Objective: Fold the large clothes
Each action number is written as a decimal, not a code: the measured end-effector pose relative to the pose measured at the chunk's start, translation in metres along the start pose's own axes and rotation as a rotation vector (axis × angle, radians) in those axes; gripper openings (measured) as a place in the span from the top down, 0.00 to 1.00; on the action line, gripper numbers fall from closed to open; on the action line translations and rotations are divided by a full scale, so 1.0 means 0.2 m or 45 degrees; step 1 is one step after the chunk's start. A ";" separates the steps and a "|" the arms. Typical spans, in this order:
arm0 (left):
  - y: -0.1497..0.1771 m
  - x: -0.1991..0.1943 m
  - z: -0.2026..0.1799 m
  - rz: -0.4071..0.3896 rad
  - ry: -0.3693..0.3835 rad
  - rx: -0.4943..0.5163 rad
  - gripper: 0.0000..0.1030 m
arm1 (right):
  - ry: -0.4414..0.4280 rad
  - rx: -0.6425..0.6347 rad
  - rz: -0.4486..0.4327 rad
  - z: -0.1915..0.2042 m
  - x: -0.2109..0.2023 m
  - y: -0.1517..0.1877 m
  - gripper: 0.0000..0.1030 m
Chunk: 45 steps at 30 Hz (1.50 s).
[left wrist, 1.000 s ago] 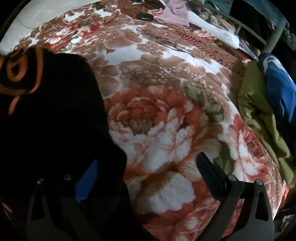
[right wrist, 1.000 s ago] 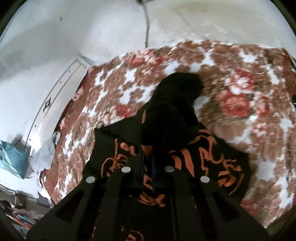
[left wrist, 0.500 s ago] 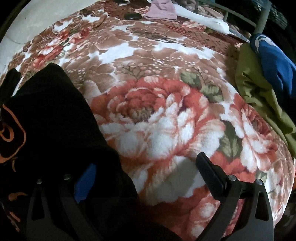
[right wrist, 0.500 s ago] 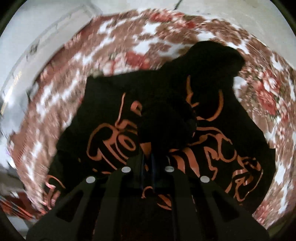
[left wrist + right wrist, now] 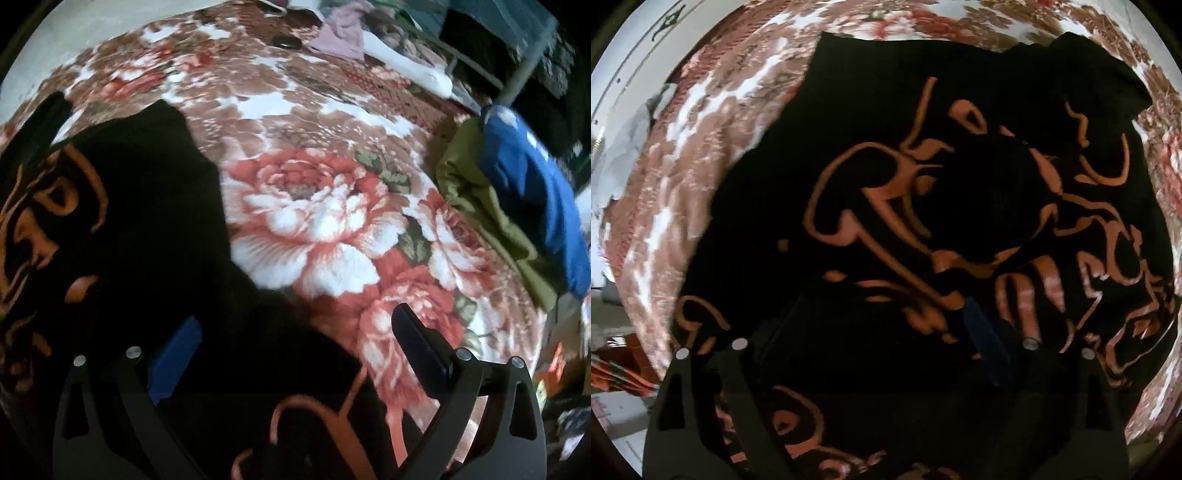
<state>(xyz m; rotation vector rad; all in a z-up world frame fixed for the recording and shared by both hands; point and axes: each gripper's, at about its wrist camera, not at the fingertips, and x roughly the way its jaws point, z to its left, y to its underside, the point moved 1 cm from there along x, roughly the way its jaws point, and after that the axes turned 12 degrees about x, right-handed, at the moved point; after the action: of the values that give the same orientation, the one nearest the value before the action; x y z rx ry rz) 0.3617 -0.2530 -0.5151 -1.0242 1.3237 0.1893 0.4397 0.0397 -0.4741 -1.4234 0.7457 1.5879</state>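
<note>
- Right wrist view shows the right tongs (image 5: 882, 332) pointing almost straight down at the black top (image 5: 960, 206) with orange writing.
- Their jaws have just been opening and now stand wide apart. Nothing is pinched between them. The black cloth lies loose below and ahead of the tips.
- I think they let go so the folded part could drop flat on the rest of the top.
- The top fills nearly all the space in front of these tongs. The flower blanket (image 5: 701, 155) peeks out only round the far edges and on the left.
- Left wrist view shows the left tongs (image 5: 295, 339) with their jaws spread wide too, holding nothing.
- The black top (image 5: 147, 229) lies under the left finger and stretches away to the left. One corner of it lies between the two fingers, but they do not squeeze it.
- The right finger hangs over bare flower blanket (image 5: 314, 221).
- I think the top was spread on the blanket so it stays flat for folding.
- Far off to the right of the left tongs lie a green cloth (image 5: 476, 206) and a blue cloth (image 5: 532, 184), well apart from the top. They may be waiting their turn.
</note>
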 end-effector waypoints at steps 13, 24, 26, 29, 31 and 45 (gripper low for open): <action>0.28 -0.46 0.33 -0.028 -0.121 -0.135 0.05 | -0.167 0.073 -0.229 -0.16 -0.78 -0.21 0.05; 0.59 -0.80 1.30 0.047 -0.546 -0.405 0.05 | 0.290 0.514 -0.283 -1.30 -0.59 -0.07 0.05; 0.62 -0.80 1.47 0.030 -0.515 -0.544 0.06 | 0.358 0.583 -0.251 -1.45 -0.51 0.04 0.05; 0.63 -0.75 1.66 0.028 -0.414 -0.680 0.06 | 0.375 0.666 -0.177 -1.64 -0.36 0.18 0.05; 0.61 -0.70 1.71 0.040 -0.364 -0.698 0.06 | 0.424 0.691 -0.160 -1.70 -0.31 0.25 0.05; 0.63 -0.72 1.81 -0.010 -0.186 -0.856 0.84 | 0.475 0.751 -0.136 -1.89 -0.14 0.31 0.05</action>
<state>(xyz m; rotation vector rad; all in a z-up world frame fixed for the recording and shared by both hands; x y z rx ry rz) 0.4922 0.1343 -0.4921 -1.5412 1.1393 0.7240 0.5614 -0.3222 -0.5188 -1.2885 1.2147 0.9102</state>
